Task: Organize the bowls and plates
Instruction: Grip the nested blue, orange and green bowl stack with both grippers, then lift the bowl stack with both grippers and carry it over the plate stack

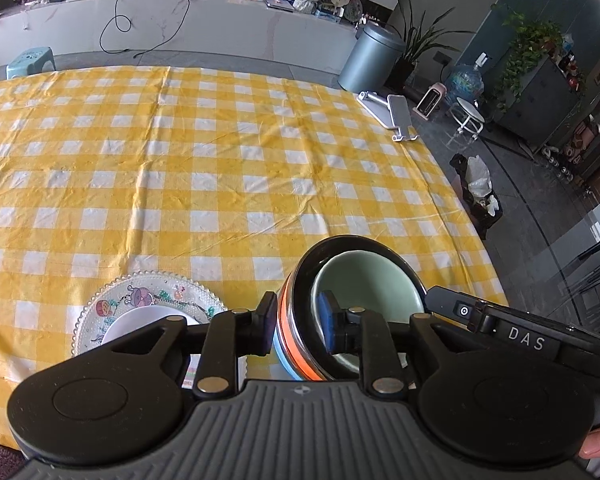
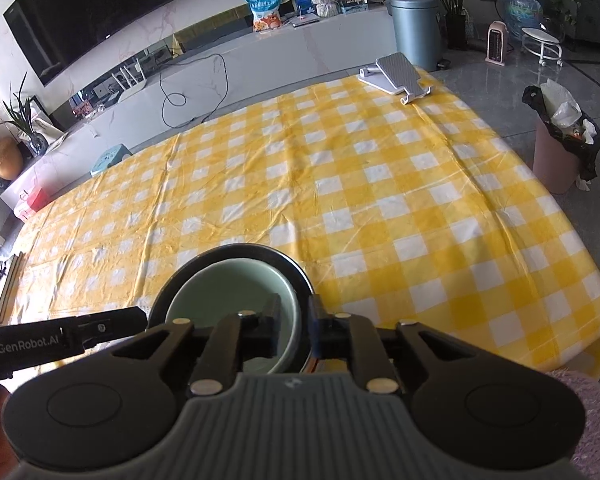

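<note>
Finishing up, judging by the checked worktop [image 1: 220, 160]: plates piled, bowls nested, no other dishes in sight.
Showing only from the left wrist: white plate [image 1: 140, 322] on patterned plate [image 1: 140, 292], just beside striped bowl [image 1: 290, 320] near the front edge, green bowl [image 1: 372, 280] inside it. Left tool [image 1: 296, 320] narrow, astride the striped bowl's wall; pressing or not, cannot tell. Showing better from the right wrist: right tool [image 2: 296, 316] slightly parted across both bowls' rims, pads seemingly clear. Probably left: letting go, perhaps tidying placement.
</note>
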Motion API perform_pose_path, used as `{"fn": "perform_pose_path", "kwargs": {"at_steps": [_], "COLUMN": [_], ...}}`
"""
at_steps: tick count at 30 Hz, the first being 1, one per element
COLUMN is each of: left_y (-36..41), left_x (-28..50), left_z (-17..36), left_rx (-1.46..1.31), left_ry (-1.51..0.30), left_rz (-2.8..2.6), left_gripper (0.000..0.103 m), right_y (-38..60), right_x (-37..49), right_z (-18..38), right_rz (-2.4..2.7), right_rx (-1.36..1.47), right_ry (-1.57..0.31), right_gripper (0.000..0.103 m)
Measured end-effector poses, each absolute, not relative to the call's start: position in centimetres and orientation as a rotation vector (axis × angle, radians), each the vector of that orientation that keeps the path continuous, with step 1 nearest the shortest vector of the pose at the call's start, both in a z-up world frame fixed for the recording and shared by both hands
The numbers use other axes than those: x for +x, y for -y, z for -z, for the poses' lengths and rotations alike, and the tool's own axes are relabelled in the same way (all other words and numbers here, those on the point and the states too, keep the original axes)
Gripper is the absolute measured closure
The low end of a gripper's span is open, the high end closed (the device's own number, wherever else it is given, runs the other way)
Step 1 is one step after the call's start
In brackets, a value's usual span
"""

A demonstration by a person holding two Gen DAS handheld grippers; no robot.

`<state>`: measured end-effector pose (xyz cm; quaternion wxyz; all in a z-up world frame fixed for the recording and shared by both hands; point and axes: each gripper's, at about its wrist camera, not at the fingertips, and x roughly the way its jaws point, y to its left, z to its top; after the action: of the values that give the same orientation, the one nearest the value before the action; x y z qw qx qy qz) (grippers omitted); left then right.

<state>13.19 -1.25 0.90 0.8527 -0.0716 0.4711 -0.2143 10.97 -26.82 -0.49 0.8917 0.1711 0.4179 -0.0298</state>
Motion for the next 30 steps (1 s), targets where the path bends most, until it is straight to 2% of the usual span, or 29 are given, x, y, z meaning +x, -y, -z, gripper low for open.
{"fn": "perform_pose_path", "kwargs": {"at_steps": [1,2,4,6,9,14,30], "left_y": [1.1,1.1,1.3,1.4,1.2,0.6,-1.4], "left_x": [12.9,12.5,11.4,10.4,9.3,8.6,10.7], "left_z": [-1.2,-1.5,-2.3,-2.9,-3.4,-3.1,4.3], "left_rx": [-0.156,-0.147,-0.101,-0.069,-0.07,-0.146,-0.478], "left_ry": [-0.973,-0.949,-0.881,-0.828,-0.797,-0.807,-0.911], "left_rz": [0.451,0.444,0.417,0.407,0.401,0.386,0.325], "left_gripper": [0.064,0.059,0.041,0.034,0.022,0.019,0.02], "right_y": [27.0,27.1,27.4,27.6,27.7,28.1,29.4], "right_x": [10.6,10.2,9.5,8.8,7.9,6.6,7.3], "right_z": [0.2,-0.1,-0.4,-0.7,-0.9,-0.2,5.7], "right_rz": [0.063,0.064,0.072,0.082,0.1,0.119,0.113], "right_rx": [0.368,0.381,0.403,0.417,0.431,0.495,0.701], "right_ry": [-0.851,-0.84,-0.823,-0.802,-0.782,-0.773,-0.811], "right_gripper": [0.06,0.057,0.05,0.038,0.03,0.022,0.022]}}
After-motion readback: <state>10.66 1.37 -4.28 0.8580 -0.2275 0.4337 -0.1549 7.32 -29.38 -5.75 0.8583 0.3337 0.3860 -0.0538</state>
